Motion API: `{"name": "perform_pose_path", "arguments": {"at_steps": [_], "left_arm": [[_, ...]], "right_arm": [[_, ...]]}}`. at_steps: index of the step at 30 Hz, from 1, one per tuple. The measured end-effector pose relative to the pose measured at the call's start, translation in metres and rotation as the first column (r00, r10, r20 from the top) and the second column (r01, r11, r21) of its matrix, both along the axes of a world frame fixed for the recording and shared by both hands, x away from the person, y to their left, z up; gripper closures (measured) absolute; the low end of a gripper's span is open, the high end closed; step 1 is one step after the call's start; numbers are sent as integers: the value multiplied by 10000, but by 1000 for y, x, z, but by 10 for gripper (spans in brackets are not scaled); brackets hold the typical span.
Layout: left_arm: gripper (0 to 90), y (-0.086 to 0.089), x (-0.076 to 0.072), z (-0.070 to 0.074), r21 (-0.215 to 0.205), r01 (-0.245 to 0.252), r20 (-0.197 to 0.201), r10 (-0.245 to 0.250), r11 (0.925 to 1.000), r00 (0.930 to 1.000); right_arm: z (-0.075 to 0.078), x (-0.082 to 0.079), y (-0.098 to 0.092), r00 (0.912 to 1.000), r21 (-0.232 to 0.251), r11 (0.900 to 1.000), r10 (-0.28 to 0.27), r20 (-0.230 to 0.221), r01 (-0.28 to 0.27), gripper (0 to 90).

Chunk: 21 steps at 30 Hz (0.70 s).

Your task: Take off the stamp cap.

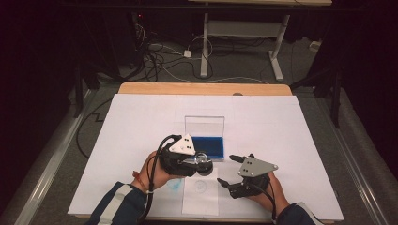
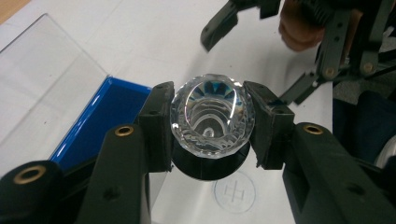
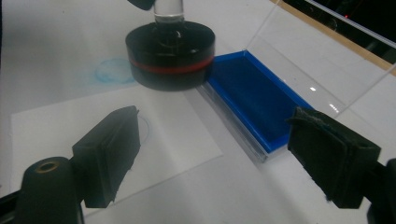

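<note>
My left gripper (image 1: 201, 163) is shut on a stamp (image 2: 212, 114) with a faceted clear knob and a round black base with a red band (image 3: 170, 56). It holds the stamp upright over the near left corner of the blue ink pad (image 1: 209, 146), above the far edge of a small white paper (image 1: 201, 199). A faint round stamp mark (image 2: 234, 191) sits on that paper. My right gripper (image 1: 226, 168) is to the right of the stamp, open, with nothing between its fingers (image 3: 109, 154).
The ink pad's clear lid (image 1: 204, 125) stands open behind the pad. A pale blue smudge (image 3: 112, 70) marks the white sheet (image 1: 141, 122) that covers the table, left of the small paper. A wooden table edge (image 1: 204, 88) runs along the back.
</note>
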<state>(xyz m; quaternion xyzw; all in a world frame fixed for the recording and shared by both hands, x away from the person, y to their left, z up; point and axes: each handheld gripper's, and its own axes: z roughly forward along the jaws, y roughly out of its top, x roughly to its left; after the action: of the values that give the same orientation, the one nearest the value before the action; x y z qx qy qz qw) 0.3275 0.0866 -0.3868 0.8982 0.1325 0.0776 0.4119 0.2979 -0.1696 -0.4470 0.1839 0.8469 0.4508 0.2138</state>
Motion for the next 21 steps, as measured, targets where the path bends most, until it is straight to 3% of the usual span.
{"name": "perform_pose_path", "arguments": {"at_steps": [8,21], "left_arm": [[545,-8,-2,1,71,258,27,-258,9996,9997],[545,-10,-3,2,-226,480,-17,-481,9986,9988]], "right_arm": [[-2,1,13,9994,-70,9995,314,-112,-315,170],[-13,9,35,9975,-91,9983,579,-409,-583,214]]}}
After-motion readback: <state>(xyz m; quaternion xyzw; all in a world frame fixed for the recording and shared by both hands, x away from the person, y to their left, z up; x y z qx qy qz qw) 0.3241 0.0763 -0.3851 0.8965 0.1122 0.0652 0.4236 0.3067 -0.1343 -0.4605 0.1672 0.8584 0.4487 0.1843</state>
